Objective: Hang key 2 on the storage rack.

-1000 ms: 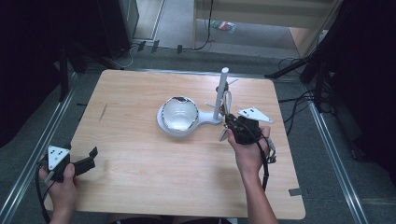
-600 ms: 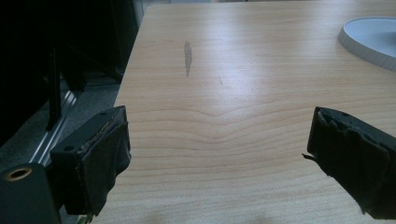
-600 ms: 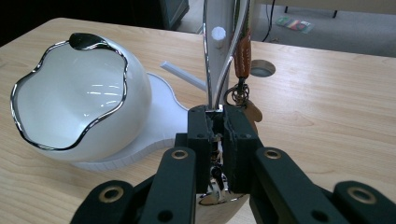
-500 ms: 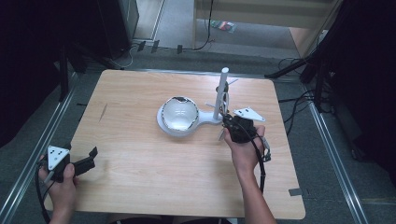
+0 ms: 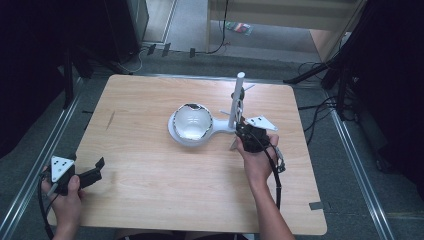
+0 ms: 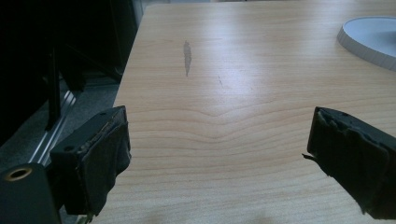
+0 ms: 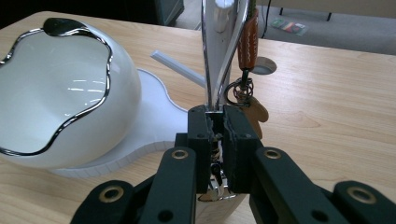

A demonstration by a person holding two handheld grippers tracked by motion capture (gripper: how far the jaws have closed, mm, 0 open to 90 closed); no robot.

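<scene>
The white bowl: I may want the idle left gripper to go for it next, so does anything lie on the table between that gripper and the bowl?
Nothing visible does. Between the open left gripper and the white bowl lies bare wooden table; the left gripper view shows plain wood up to the white base.

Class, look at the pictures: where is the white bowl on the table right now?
In the high view the white bowl sits near the table's centre on a white base, just left of the upright post beside the right gripper.
</scene>
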